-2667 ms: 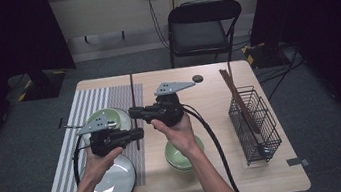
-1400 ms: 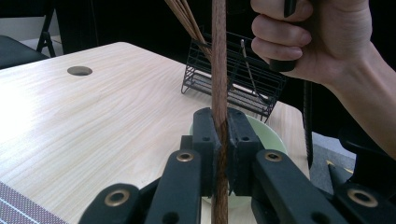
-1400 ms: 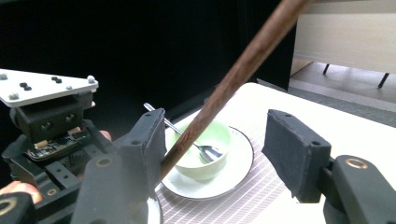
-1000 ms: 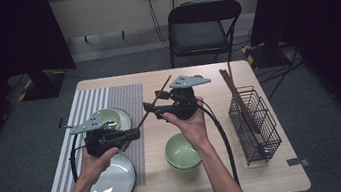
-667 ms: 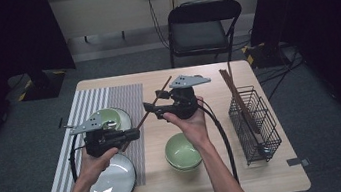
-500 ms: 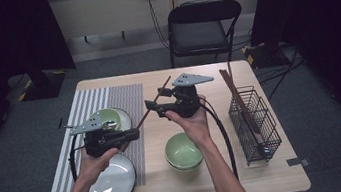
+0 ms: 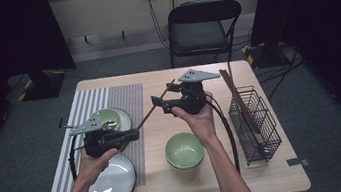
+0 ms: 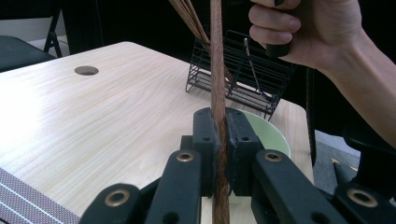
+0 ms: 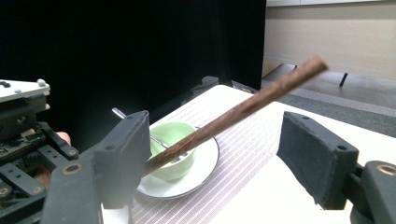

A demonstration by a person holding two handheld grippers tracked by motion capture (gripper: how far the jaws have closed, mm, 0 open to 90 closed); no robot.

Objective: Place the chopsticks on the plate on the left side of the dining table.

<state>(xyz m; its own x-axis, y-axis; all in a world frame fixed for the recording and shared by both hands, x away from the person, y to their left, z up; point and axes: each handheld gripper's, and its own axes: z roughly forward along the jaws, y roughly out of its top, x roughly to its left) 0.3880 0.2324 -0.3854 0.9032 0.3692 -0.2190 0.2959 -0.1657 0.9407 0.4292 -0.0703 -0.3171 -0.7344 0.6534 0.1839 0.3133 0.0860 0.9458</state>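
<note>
While our left gripper (image 8: 219,154) keeps its jaws clamped on the lower end of a dark wooden chopstick (image 7: 153,109), our right gripper (image 9: 219,163) has just been opening its jaws, and the stick now passes between those wide-set pads with a clear gap to the pad at 3 o'clock; against the pad at 9 o'clock we cannot tell whether it touches. Compared with a second ago, when the right jaws stood narrower about the stick, the hold has passed to the left hand alone. From the left jaws the chopstick runs up toward 1 o'clock in the high view, its free tip just beyond the right gripper (image 7: 162,103). We judge the hand-over done, and the right hand (image 7: 197,117) free to draw away.

At 9 o'clock of the stick, on the striped placemat (image 7: 93,101), a small green bowl (image 7: 110,117) with a metal utensil (image 9: 122,115) sits on a white plate (image 9: 201,168). At 6 o'clock of the right gripper stands a larger green bowl (image 7: 184,149); at 6 o'clock of the left, a white plate (image 7: 112,182). Toward 3 o'clock, a black wire rack (image 7: 255,119) holds more chopsticks (image 7: 237,99).
</note>
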